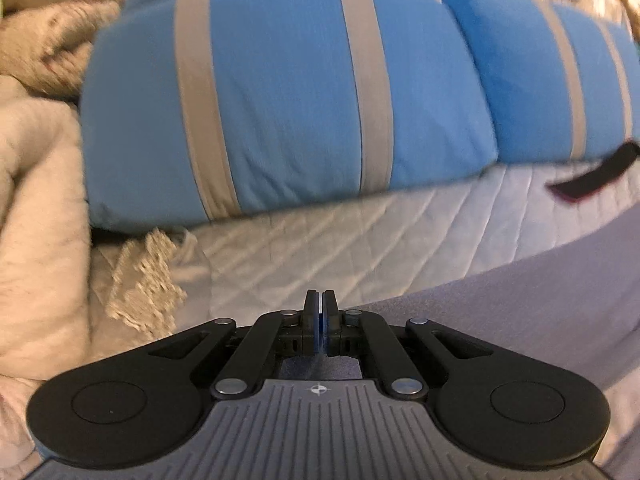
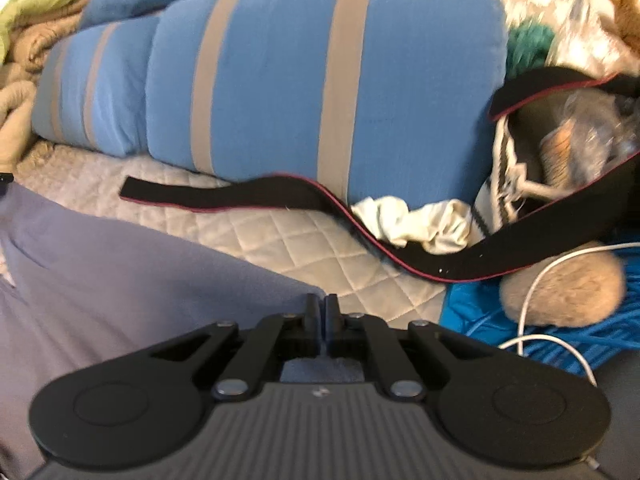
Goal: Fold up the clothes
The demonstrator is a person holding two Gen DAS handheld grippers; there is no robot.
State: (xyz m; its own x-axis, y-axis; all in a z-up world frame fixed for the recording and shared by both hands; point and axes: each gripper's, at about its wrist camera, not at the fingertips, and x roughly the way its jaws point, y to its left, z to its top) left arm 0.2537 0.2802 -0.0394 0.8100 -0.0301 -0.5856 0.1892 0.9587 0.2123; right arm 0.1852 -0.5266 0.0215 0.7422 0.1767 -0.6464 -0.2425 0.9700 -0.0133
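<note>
A grey-purple garment (image 1: pixel 500 312) lies spread on the quilted cover, filling the lower right of the left wrist view. In the right wrist view the same garment (image 2: pixel 120 280) fills the lower left. My left gripper (image 1: pixel 320 300) is shut, and the garment's edge runs right up to its fingertips, with cloth showing under the jaws. My right gripper (image 2: pixel 320 304) is shut too, with the garment's corner ending at its tips. How much cloth sits inside each grip is hidden.
Blue cushions with grey stripes (image 1: pixel 280 100) (image 2: pixel 320 80) stand behind on the pale quilted cover (image 1: pixel 320 248). A black strap with red edging (image 2: pixel 240 196) crosses it toward an open bag (image 2: pixel 560 140). Beside the strap are a white crumpled cloth (image 2: pixel 416 220), a white cable (image 2: pixel 536 292) and a beige fringed blanket (image 1: pixel 40 200).
</note>
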